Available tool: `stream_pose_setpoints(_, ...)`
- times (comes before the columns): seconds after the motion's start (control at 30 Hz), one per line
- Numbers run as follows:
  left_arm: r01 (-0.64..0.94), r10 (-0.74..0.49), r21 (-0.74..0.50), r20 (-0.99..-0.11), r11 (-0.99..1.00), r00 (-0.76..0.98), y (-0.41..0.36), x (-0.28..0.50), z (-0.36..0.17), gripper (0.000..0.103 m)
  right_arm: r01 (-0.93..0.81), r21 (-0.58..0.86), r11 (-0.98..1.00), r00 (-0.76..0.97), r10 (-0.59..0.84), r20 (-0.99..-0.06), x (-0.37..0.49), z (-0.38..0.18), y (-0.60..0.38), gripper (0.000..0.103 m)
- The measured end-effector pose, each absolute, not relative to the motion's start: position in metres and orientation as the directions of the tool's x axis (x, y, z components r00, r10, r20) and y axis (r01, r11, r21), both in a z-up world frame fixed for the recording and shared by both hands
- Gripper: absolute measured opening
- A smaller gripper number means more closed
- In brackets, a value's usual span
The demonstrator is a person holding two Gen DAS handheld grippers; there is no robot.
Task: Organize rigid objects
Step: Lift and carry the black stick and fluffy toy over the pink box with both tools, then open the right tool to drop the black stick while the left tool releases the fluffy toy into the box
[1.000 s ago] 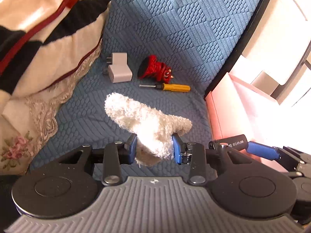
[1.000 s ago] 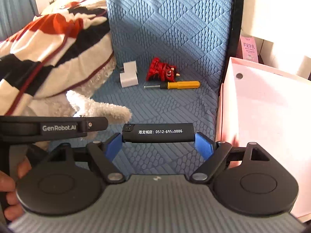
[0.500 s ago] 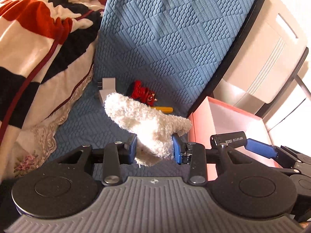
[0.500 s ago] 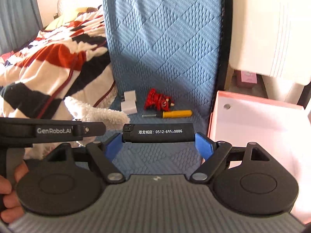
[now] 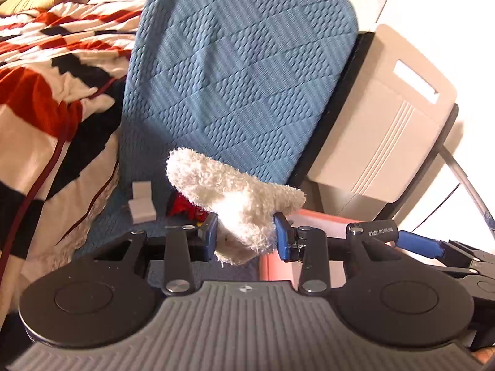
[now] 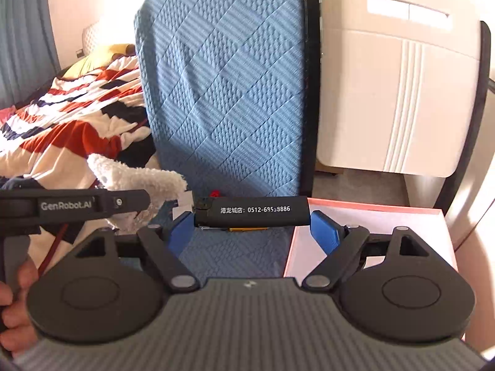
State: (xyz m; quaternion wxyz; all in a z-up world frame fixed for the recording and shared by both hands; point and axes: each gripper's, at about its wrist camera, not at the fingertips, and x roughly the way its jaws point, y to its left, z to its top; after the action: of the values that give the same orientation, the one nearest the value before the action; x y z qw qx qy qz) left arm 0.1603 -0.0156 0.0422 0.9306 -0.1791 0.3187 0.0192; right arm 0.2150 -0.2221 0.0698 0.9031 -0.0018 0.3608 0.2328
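Left hand-held gripper point(image 5: 244, 235) is clamped on a white fluffy sock point(image 5: 238, 198), held clear above the blue quilted seat point(image 5: 235, 71). Right hand-held gripper point(image 6: 252, 227) grips a black lighter point(image 6: 252, 211) endwise between its blue pads, jaws wide, just beside the pink box point(image 6: 371, 213).

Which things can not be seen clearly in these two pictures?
- Red toy, left wrist view: mostly hidden behind the white fluffy sock.
- Yellow screwdriver, right wrist view: only a sliver shows under the black lighter.
- White charger, left wrist view: blurred, no detail.
- Pink box, both views: floor hidden by the grippers.
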Motion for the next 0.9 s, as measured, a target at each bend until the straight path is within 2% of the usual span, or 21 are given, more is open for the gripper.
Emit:
stream_pose_setpoints(0.23, -0.112, -0.139, -0.372, -0.584, 0.921, 0.800, -0.051, 0.181, 0.035, 0.043, -0.382, 0.138, 0.914, 0.657, 0.374, -0.654, 0.222, 0.074, -0.254, 0.084)
stream_pose_setpoints(0.47, -0.048, -0.190, -0.356, -0.602, 0.933, 0.776, -0.093, 0.198, 0.013, 0.043, -0.314, 0.118, 0.942, 0.665, 0.308, -0.681, 0.230, 0.059, -0.296, 0.084)
stream_pose_setpoints(0.9, 0.001, -0.249, -0.320, -0.736, 0.948, 0.630, -0.139, 0.222, -0.082, 0.043, -0.168, 0.111, 0.980, 0.523, 0.184, -0.832, 0.241, -0.048, -0.348, 0.084)
